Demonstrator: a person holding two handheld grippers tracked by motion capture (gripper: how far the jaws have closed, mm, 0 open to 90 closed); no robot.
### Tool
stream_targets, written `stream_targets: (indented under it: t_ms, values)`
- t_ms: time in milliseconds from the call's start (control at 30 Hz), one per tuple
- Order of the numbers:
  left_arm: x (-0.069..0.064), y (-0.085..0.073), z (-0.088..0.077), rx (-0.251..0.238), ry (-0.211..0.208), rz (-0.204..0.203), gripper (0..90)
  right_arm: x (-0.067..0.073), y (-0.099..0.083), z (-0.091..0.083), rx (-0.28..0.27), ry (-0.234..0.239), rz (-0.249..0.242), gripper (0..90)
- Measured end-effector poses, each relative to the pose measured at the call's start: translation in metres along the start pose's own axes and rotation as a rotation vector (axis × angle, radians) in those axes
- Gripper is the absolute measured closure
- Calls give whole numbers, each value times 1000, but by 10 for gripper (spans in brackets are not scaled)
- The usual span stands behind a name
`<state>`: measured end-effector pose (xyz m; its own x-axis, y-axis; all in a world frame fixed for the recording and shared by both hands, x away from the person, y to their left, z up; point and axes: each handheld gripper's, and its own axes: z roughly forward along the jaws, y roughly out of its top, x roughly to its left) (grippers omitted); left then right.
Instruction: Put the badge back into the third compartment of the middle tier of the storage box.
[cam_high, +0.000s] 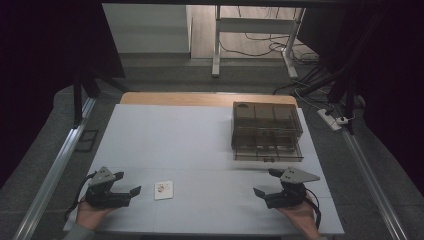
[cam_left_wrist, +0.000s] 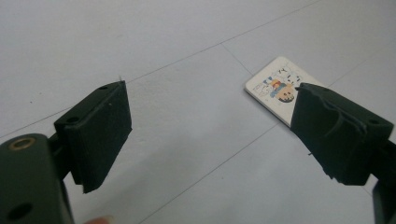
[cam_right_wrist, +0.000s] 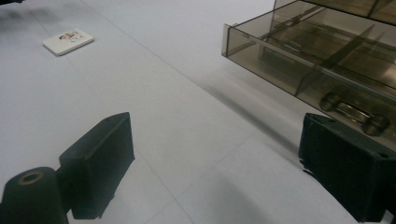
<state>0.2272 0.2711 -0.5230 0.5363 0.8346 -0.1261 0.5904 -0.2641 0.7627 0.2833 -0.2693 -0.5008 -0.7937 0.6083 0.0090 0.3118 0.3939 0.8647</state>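
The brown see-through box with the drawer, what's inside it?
The box has dividers making compartments, and its bottom drawer is pulled out. The ones in view look empty. A handle sits on the drawer's front. Its tinted walls make the back compartments hard to see.

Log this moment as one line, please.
left gripper: open, empty | right gripper: open, empty | small white printed card: flat on table | smoky transparent plastic drawer box: bottom drawer open

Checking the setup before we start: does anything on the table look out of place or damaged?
The lowest drawer of the smoky organizer is pulled out. The right pad of the left gripper has a torn, ragged face. The card lies flat.
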Motion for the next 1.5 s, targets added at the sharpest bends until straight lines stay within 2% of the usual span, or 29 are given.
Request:
stream_targets:
  t_ms: [200,467,667,1033,1200,1500]
  values:
    - [0,0,1,2,1,2,124,2,3,5,0,-1,-7,101]
    - [0,0,1,4,2,2,125,6,10,11,-20,20,-20,101]
    - [0,0,2,5,2,4,125,9,14,18,-15,32,-29,102]
    - [0,0,1,4,2,5,125,24,28,44,2,82,-76,102]
    - [0,0,1,2,0,6,125,28,32,49,1,85,-88,102]
    - [0,0,2,4,-1,6,125,37,39,61,8,126,-101,102]
